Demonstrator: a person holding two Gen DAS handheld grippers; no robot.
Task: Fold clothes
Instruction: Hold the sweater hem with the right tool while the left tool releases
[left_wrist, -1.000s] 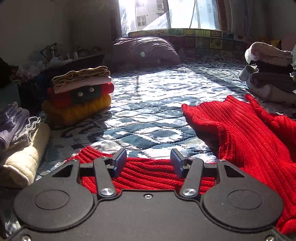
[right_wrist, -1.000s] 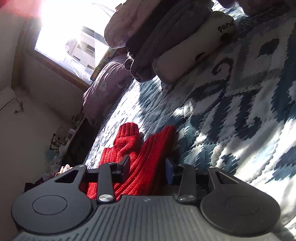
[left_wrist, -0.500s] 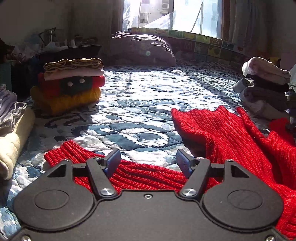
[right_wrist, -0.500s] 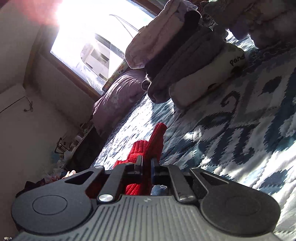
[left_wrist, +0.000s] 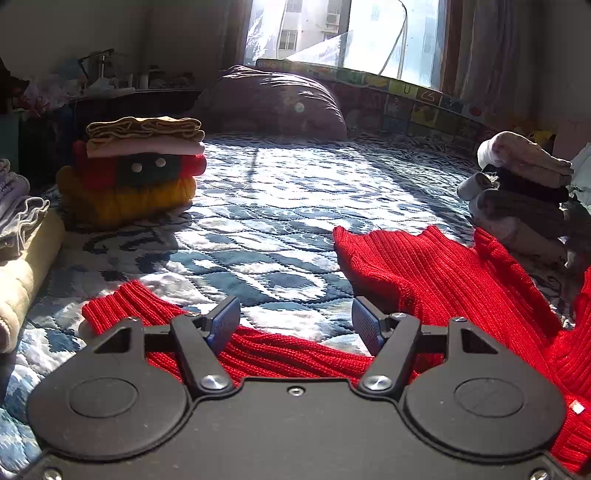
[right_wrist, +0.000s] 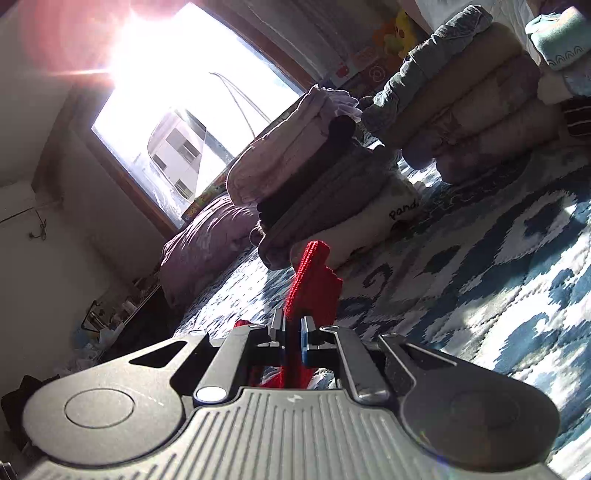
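Observation:
A red ribbed knit sweater (left_wrist: 443, 273) lies spread over the blue and white quilt (left_wrist: 266, 206), one sleeve running left just under my left gripper (left_wrist: 295, 323). That gripper hangs open over the sleeve, nothing between its blue pads. In the right wrist view my right gripper (right_wrist: 293, 338) is shut on a fold of the red sweater (right_wrist: 314, 280), which sticks up beyond the jaws, lifted off the quilt (right_wrist: 498, 295).
A folded stack of yellow, red and tan clothes (left_wrist: 136, 173) stands at the left. Cream and lilac folded items (left_wrist: 18, 251) sit at the near left edge. Grey and beige stacks (left_wrist: 524, 192) stand right, close behind the held fold (right_wrist: 332, 199). A purple pillow (left_wrist: 273, 99) lies under the window.
My right gripper closed on the red sweater's sleeve and raised it off the quilt. The left gripper stayed open and the view shifted slightly over the other sleeve.

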